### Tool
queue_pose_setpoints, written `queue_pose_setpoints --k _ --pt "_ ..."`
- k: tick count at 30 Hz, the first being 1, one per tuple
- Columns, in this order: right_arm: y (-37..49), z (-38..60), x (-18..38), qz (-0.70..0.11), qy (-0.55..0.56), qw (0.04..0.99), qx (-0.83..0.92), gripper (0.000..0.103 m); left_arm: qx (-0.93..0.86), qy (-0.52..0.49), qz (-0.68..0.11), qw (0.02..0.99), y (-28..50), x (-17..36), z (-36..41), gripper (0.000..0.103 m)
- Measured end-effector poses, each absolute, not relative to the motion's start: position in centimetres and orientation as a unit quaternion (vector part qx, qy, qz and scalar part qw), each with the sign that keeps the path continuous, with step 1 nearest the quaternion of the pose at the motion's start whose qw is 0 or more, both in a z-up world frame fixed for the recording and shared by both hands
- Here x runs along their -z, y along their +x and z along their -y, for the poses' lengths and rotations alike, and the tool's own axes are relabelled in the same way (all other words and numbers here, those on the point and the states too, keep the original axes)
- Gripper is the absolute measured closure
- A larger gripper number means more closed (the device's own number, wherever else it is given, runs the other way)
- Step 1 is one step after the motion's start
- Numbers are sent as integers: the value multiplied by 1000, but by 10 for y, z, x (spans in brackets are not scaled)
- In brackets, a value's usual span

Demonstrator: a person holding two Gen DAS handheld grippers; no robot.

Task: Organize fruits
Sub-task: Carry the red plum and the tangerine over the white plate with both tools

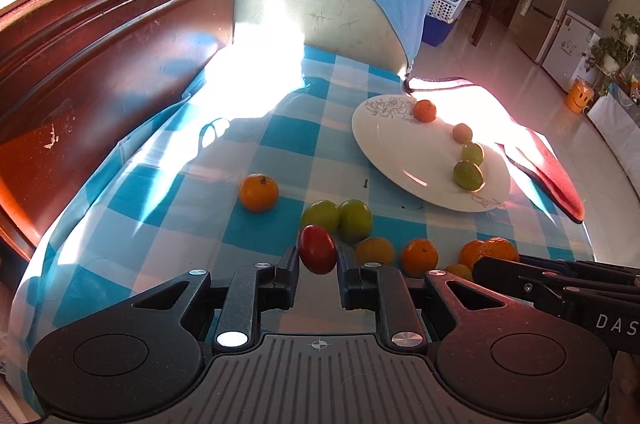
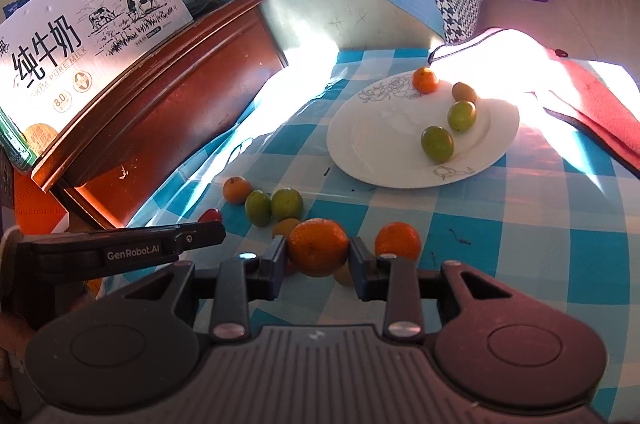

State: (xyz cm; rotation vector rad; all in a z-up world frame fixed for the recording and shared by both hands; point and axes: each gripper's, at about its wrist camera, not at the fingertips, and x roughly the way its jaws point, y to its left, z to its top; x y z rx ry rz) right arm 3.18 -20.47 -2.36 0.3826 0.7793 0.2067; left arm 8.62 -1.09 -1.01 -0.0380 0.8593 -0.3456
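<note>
Hard sunlight blows out the cloth (image 1: pixel 256 64) toward twelve o'clock and washes pink glare over the plate (image 2: pixel 384 144) near two. Foreground lies in shadow. Fisheye bends the edges; corners go black.

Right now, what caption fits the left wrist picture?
Left gripper grips a red tomato near the white plate.

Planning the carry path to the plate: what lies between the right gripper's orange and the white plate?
In the right wrist view, only bare checked tablecloth separates the held orange from the white plate; the green fruits sit off left.
</note>
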Motion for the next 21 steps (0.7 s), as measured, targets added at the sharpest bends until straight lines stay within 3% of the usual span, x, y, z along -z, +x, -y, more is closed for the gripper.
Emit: queue_pose_setpoints --k 21 --pt "96 257 -4 -365 185 907 -98 70 208 -28 -396 894 137 -6 63 86"
